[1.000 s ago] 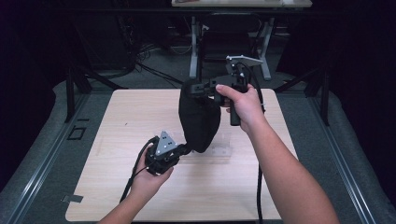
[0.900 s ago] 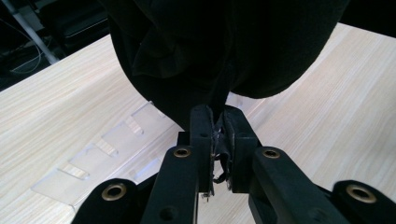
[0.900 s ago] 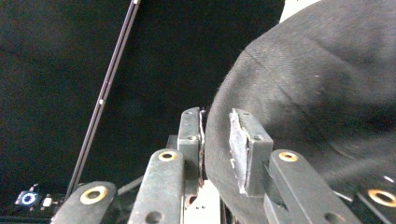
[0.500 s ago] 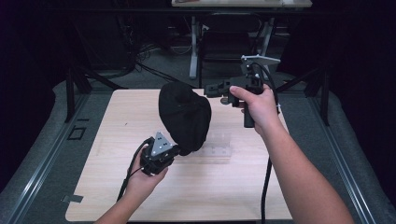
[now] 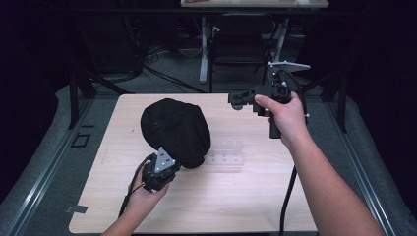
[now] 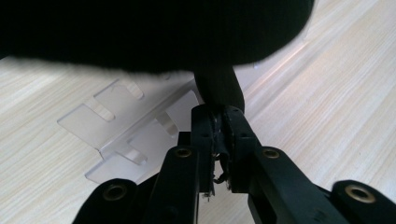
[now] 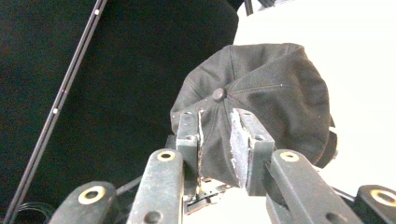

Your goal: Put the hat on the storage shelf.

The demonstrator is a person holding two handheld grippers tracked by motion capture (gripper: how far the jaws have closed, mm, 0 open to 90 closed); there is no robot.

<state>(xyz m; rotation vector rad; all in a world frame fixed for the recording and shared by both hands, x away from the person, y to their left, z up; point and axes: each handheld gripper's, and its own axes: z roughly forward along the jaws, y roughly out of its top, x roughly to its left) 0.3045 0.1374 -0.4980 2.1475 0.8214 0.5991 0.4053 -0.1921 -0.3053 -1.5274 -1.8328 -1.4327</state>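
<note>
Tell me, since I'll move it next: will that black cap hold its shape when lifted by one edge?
Probably not fully. The cap looks like soft cloth: its crown creases in the right gripper view, so it would likely sag. It seems light, as the left gripper carries it by one pinched fold. Cloth should not slip easily.

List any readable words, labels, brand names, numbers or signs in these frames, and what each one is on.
None can be read. The black cap shows plain fabric with no logo, the clear plastic stand is unmarked, and neither the left gripper nor the right gripper carries legible print.
</note>
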